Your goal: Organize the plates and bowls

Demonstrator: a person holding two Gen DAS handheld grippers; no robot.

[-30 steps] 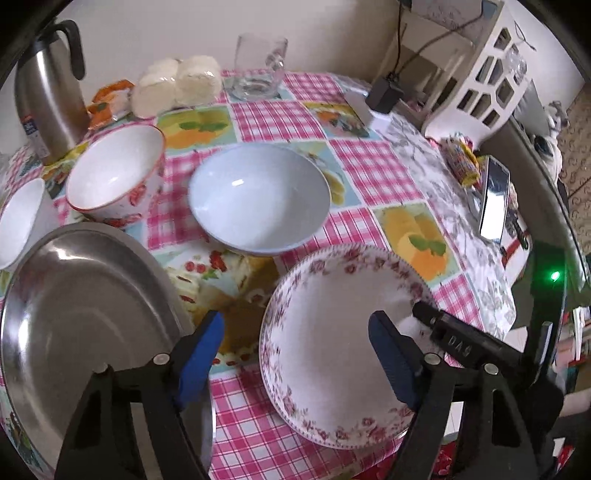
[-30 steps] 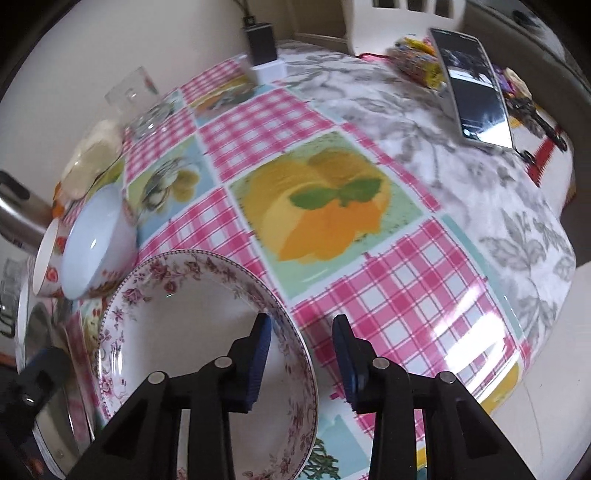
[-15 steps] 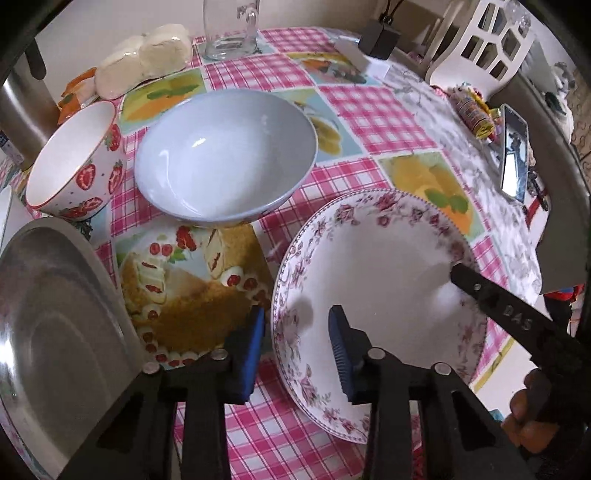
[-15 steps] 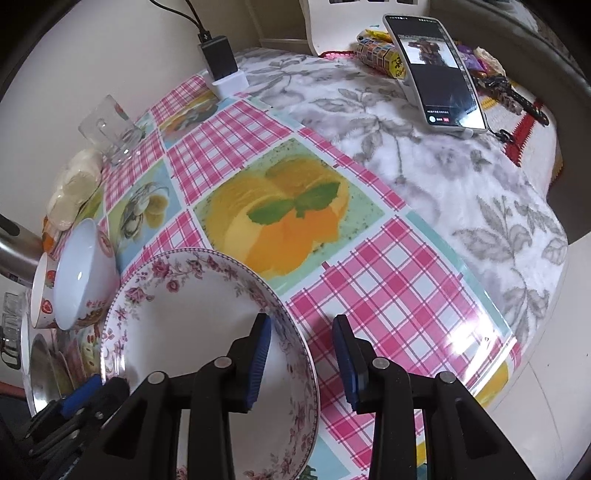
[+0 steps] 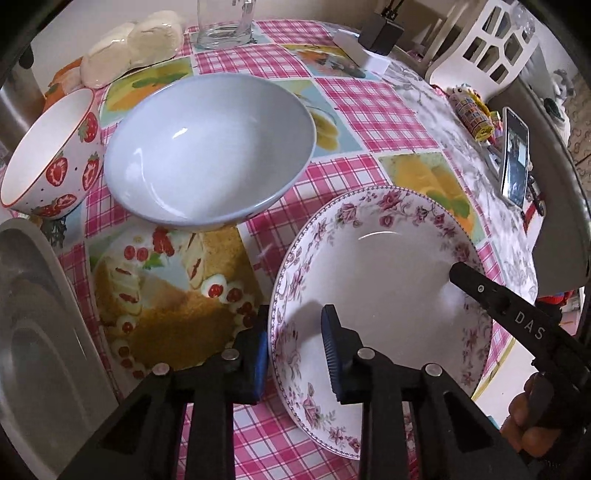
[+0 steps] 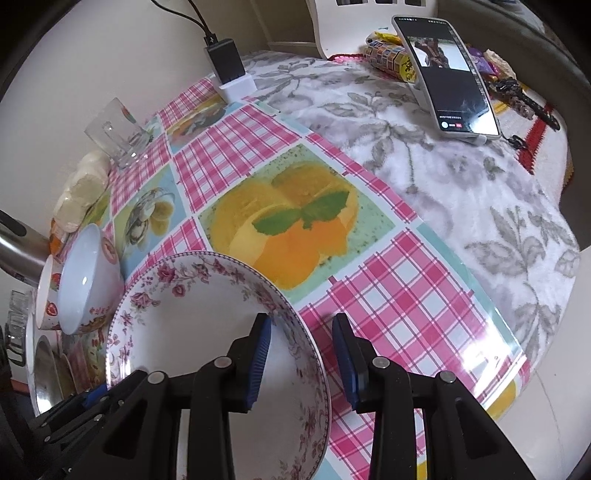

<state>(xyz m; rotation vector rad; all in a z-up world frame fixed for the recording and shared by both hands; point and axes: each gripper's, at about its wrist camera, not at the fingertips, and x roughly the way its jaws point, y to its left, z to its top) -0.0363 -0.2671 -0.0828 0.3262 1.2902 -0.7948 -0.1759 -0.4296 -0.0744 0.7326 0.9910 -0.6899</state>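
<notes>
A white plate with a pink flower rim (image 5: pixel 388 266) lies on the checked tablecloth; it also shows in the right wrist view (image 6: pixel 192 306). My left gripper (image 5: pixel 297 345) straddles its near left rim, one pad inside and one outside, with a gap at the inner pad. My right gripper (image 6: pixel 303 354) straddles the opposite rim the same way, jaws apart. A pale blue bowl (image 5: pixel 210 147) and a strawberry bowl (image 5: pixel 48 155) stand behind the plate.
A steel plate (image 5: pixel 37 350) lies at the left. A glass mug (image 5: pixel 225 22), white buns (image 5: pixel 133 48), a charger (image 6: pixel 231 74), a phone (image 6: pixel 450 74) and snack packets sit further back. The table edge runs close behind the right gripper.
My left gripper has moved right and forward onto the floral plate's rim and narrowed around it. The right gripper stays straddling the opposite rim.
</notes>
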